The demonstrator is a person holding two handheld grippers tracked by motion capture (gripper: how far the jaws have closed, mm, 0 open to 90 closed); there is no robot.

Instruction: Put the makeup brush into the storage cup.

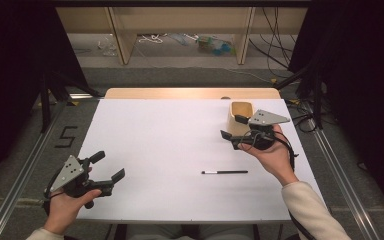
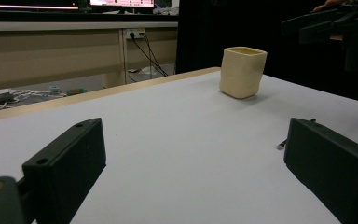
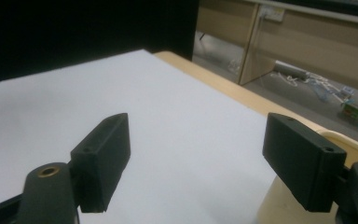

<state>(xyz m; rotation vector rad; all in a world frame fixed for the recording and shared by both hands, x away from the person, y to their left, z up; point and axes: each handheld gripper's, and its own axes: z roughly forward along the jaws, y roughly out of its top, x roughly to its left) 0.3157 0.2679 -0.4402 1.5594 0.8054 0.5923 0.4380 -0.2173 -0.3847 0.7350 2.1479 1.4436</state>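
A cream square cup (image 1: 240, 112) stands upright at the far right of the white table (image 1: 165, 135). My right gripper (image 1: 233, 127) hovers just in front of it, held in a hand, jaws open and empty, pointing left. In the right gripper view the cup (image 3: 272, 205) sits under the right jaw, below the gripper (image 3: 196, 154). A black pen (image 1: 225, 172) lies flat near the front, right of centre. My left gripper (image 1: 109, 166) is held at the front left corner, open and empty. In the left gripper view its jaws (image 2: 196, 163) frame the cup (image 2: 242, 72) and the pen's tip (image 2: 282, 143).
The table's wooden far edge (image 1: 190, 93) borders the white sheet. Metal rails (image 1: 25, 170) run along both sides on the floor, with a "5" mark (image 1: 66, 136) at the left. Wooden desk legs and cables (image 1: 155, 39) lie beyond the table.
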